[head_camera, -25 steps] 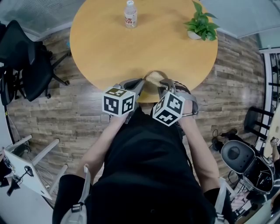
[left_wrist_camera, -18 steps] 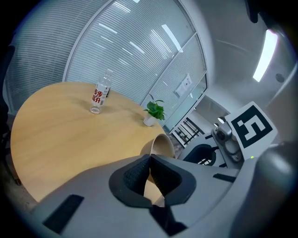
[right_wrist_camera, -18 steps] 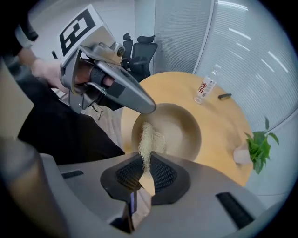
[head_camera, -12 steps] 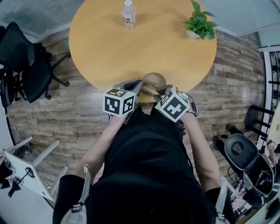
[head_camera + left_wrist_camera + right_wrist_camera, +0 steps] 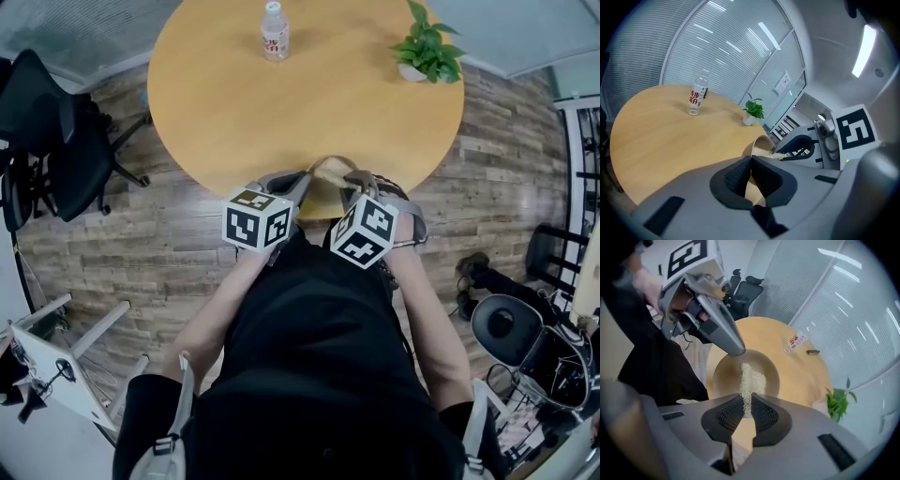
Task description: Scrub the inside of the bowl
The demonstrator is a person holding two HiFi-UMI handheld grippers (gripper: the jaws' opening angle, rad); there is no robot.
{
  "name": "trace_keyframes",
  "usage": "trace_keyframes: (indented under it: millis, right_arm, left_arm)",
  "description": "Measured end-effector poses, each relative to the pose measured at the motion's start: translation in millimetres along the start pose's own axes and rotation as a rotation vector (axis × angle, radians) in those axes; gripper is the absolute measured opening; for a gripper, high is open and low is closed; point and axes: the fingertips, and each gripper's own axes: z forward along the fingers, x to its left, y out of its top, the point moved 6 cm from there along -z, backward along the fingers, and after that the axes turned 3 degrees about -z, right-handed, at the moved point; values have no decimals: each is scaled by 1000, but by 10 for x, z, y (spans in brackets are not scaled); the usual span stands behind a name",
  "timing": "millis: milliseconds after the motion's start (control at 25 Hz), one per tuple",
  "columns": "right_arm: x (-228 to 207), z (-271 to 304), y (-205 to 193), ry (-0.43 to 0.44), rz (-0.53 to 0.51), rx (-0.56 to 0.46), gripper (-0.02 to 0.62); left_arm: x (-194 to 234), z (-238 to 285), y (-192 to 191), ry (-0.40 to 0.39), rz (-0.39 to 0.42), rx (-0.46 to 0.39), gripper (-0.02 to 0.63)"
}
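A tan bowl (image 5: 327, 174) sits at the near edge of the round wooden table (image 5: 244, 103), tipped toward me. My left gripper (image 5: 302, 184) is shut on the bowl's rim; in the left gripper view a strip of the bowl (image 5: 761, 142) wall shows between its pads. My right gripper (image 5: 351, 185) is shut on a pale fibrous scrub pad (image 5: 750, 379), which lies against the inside of the bowl (image 5: 723, 376). The left gripper's tip (image 5: 735, 348) shows at the rim's far side in the right gripper view.
A water bottle (image 5: 274, 31) and a small potted plant (image 5: 429, 52) stand at the table's far side. Black office chairs stand at the left (image 5: 56, 141) and right (image 5: 511, 333) on the wood floor. A white stand (image 5: 56, 361) is at lower left.
The right gripper swung to the right and back again with the scrub pad in the bowl. The left gripper kept its hold and barely moved.
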Motion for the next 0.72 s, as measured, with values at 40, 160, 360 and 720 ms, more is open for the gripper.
trace_keyframes:
  millis: [40, 160, 360, 720]
  right_arm:
    - [21, 13, -20, 39, 51, 0, 44]
    - [83, 31, -64, 163, 178, -6, 44]
    - [230, 77, -97, 386, 327, 3, 44]
    - [151, -14, -100, 543, 624, -165, 44]
  left_arm:
    - [-8, -4, -2, 0, 7, 1, 15]
    - [2, -10, -16, -2, 7, 0, 15]
    - [-21, 12, -23, -2, 27, 10, 15]
    - [67, 26, -35, 1, -33, -2, 14]
